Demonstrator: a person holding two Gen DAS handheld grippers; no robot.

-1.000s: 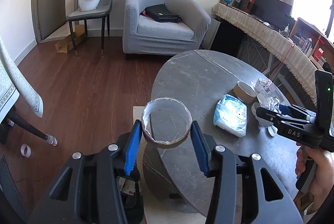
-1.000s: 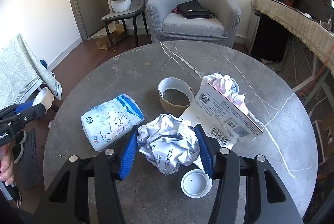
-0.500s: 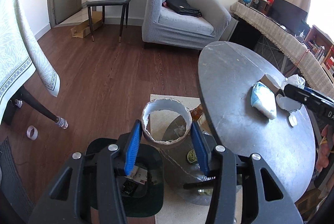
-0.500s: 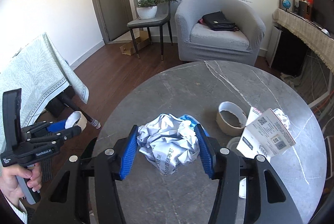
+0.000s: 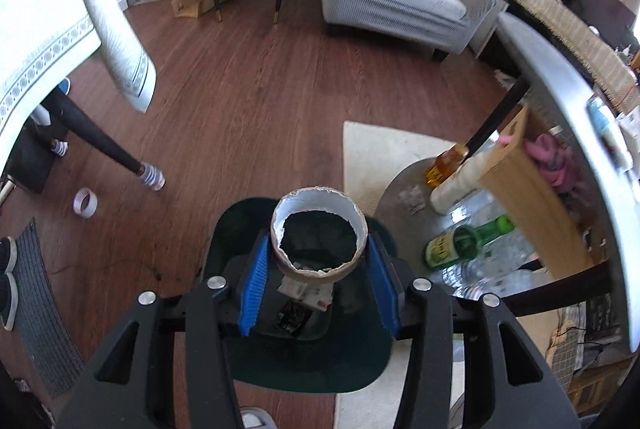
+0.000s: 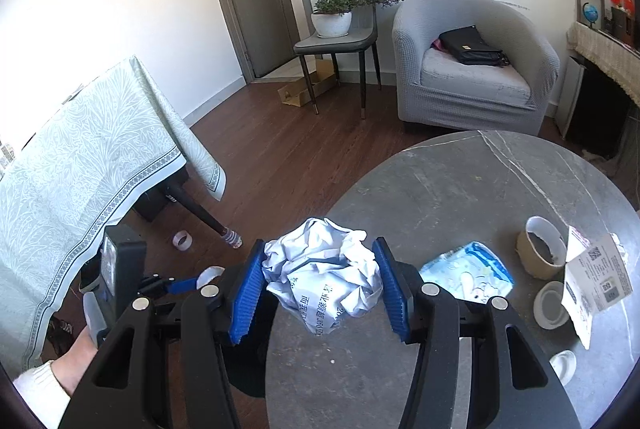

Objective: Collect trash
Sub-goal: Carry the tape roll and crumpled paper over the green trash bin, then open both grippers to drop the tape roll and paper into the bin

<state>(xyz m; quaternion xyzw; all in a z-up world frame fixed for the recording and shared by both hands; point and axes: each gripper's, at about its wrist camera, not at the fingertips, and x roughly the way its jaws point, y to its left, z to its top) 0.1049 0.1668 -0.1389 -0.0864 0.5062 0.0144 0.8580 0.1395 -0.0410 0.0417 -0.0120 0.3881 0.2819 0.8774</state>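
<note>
Holding a cardboard ring (image 5: 319, 234) between its blue pads, the left gripper (image 5: 319, 261) is partly closed on it, pointing steeply down over a dark green bin (image 5: 308, 357) on the wood floor. Scraps of trash lie inside the bin. Further right, bottles (image 5: 466, 243) lie under the round table.

The right gripper (image 6: 320, 289) is clamped about halfway on a crumpled paper ball (image 6: 322, 287), held above the near edge of the grey table (image 6: 460, 189). On the table to the right lie a tissue pack (image 6: 468, 279), a second cardboard ring (image 6: 540, 247), a white lid (image 6: 552, 309) and a printed box (image 6: 596, 281).
</note>
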